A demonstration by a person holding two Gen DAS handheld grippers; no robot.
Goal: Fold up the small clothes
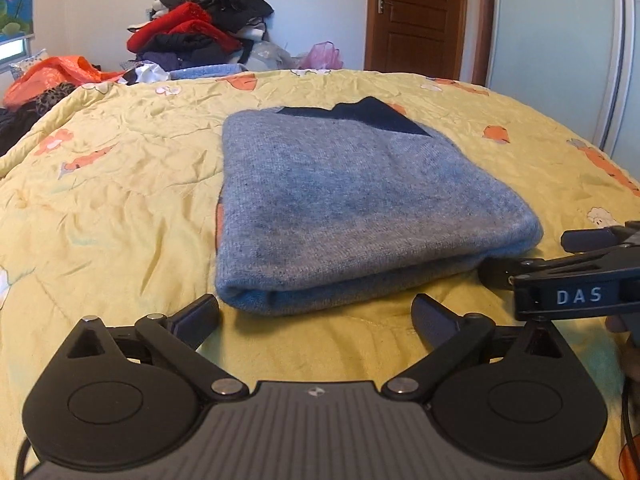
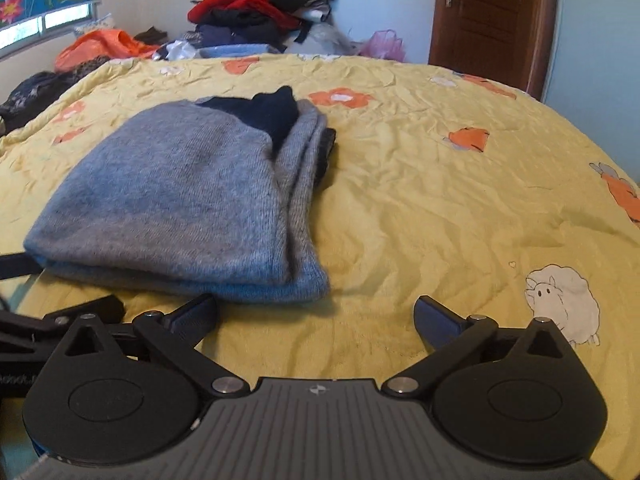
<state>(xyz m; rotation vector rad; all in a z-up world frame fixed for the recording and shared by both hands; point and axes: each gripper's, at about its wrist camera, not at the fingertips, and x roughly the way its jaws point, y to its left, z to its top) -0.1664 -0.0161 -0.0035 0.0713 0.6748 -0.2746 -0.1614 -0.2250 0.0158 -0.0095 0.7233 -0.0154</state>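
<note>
A: What is lying along the left side of the bed (image 1: pixel 120 208)?

B: An orange garment (image 1: pixel 60 74) is bunching up at the far left edge, next to dark patterned cloth. Further along, a heap of clothes (image 1: pixel 200 20) in red, black and purple is sitting beyond the far edge of the yellow flowered quilt (image 2: pixel 420 208).

A: And the left gripper (image 1: pixel 316 320)?

B: It is hanging low over the quilt with its jaws spread wide and nothing between them. The near folded edge of the sweater (image 1: pixel 340 200) is lying just beyond its fingertips, apart from them.

A: Where is the sweater sitting?

B: The grey-blue knit is resting folded into a thick rectangle near the middle of the bed, with a dark navy patch showing at its far end. From the right wrist view it is lying to the left of centre, and its stacked layers are showing along its right side.

A: What is the right gripper (image 2: pixel 316 318) doing?

B: It is also standing wide open and gripping nothing, hovering over bare quilt just beside the sweater's near right corner. In the left view it is poking in from the right edge, close to that same corner; I cannot tell whether it is touching the knit.

A: Anything further right?

B: A brown wooden door (image 1: pixel 416 16) is standing behind the bed, and a pale wardrobe panel (image 1: pixel 560 40) is filling the far right.
</note>
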